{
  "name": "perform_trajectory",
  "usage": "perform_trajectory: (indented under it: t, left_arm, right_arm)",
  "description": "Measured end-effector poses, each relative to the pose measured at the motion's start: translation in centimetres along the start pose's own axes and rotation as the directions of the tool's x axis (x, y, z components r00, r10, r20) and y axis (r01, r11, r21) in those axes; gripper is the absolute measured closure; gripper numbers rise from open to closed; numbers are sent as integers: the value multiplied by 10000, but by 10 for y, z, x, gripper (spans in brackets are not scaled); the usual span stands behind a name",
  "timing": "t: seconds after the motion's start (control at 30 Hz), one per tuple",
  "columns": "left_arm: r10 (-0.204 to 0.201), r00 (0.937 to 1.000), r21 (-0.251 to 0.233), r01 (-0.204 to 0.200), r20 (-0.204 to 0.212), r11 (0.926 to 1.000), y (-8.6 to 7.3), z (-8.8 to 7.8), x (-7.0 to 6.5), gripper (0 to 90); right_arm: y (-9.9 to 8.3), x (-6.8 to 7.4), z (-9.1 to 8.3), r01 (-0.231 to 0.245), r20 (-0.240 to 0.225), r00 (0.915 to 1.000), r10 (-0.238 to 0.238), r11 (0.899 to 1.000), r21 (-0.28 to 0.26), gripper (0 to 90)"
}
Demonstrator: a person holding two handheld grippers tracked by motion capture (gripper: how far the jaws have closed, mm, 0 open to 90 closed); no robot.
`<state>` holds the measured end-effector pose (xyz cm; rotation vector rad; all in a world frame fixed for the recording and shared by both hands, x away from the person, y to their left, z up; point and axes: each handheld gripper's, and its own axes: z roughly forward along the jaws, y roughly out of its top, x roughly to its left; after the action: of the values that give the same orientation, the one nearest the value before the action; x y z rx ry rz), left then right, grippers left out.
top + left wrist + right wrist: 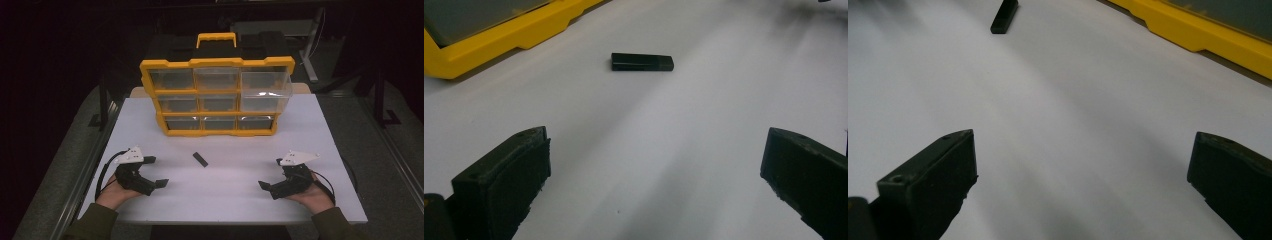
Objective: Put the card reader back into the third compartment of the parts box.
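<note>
Currently I rest both grippers spread and empty on the white table [320, 125].
Small flat black bar [200, 159] could skid from my left gripper [156, 172] or right gripper [270, 176].

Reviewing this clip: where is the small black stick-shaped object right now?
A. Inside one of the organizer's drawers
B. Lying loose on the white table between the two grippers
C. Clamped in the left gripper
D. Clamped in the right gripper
B. The small black object lies flat on the white table in front of the yellow organizer, apart from the left gripper and the right gripper, both open and empty.
</note>
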<state>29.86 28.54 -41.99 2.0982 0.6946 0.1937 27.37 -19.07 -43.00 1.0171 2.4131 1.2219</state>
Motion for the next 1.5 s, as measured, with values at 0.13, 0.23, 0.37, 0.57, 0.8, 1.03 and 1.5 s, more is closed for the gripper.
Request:
perform_trajectory:
  t: [0.13, 0.23, 0.37, 0.57, 0.8, 1.03, 1.5]
  left_arm:
    - [-45, 10000, -65, 45, 4, 10000, 3, 0, -1, 0]
    - [-18, 10000, -32, 18, -27, 10000, 6, 1, -2, 0]
    - [-68, 10000, -49, 68, -63, 10000, 11, 5, -2, 0]
    - [-71, 9999, -185, 70, -76, 9998, 21, 11, -1, 0]
    - [-27, 10000, -264, 24, -82, 9996, 29, 17, -3, 0]
    - [34, 10000, -363, -36, -61, 9993, 38, 21, -5, 0]
    - [60, 10000, -416, -61, -15, 9991, 54, 33, -5, 0]
  right_arm:
    - [0, -1, -2, -59, 0, 10000, 59, 9999, -97, 0]
    - [0, -2, -2, -85, -36, 10000, 84, 9999, -119, 0]
    - [0, -2, -1, -80, -110, 9999, 78, 9999, -120, 0]
    - [1, -2, -2, -84, -93, 9999, 83, 9999, -133, 0]
    - [3, -3, -4, -158, -86, 9998, 156, 9995, -282, 0]
    - [4, -2, -2, -146, -154, 9998, 142, 9995, -283, 0]
    - [5, -2, -1, -172, -196, 9997, 166, 9994, -310, 0]
